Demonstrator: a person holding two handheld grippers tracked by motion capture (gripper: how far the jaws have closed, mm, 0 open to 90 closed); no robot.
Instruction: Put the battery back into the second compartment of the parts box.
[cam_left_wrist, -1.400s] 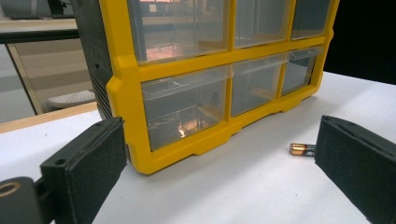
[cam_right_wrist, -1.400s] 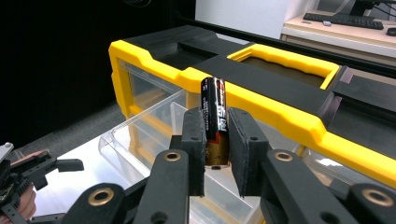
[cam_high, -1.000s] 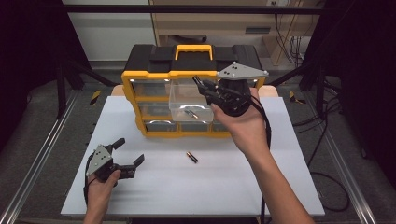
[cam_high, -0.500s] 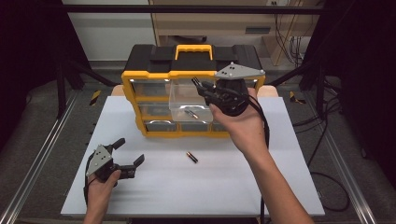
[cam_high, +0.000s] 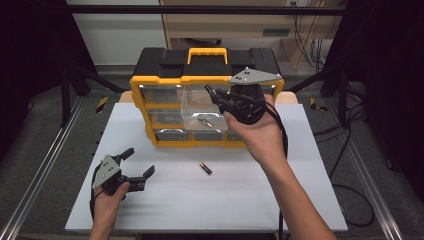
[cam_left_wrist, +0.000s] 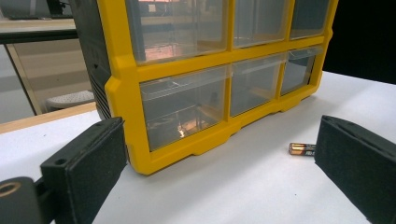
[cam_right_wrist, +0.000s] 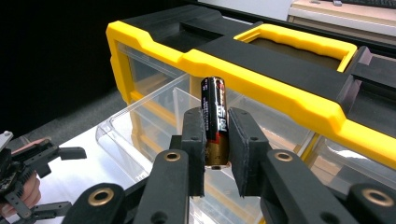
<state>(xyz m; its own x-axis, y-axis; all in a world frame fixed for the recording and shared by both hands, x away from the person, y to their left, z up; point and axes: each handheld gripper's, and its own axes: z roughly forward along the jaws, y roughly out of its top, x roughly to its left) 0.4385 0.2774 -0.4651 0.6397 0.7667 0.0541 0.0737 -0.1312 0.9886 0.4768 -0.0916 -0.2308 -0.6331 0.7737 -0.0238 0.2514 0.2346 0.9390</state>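
Right gripper (cam_right_wrist: 216, 140): my fingers pinch a battery (cam_right_wrist: 215, 119) upright above the pulled-out clear drawer (cam_high: 200, 107).
Left gripper (cam_high: 135, 165): my fingers spread wide, resting low on the surface (cam_high: 210, 200).
Second battery (cam_high: 205, 168): loose before the organizer (cam_high: 165, 82).

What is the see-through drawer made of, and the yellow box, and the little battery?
Pulled-out drawer: looks like clear hard plastic; you see through its glossy walls. Organizer box: seemingly moulded plastic, yellow frame and black top, smooth with a slight sheen. Battery in the right gripper: probably metal under a shiny printed wrapper, black and copper-coloured.
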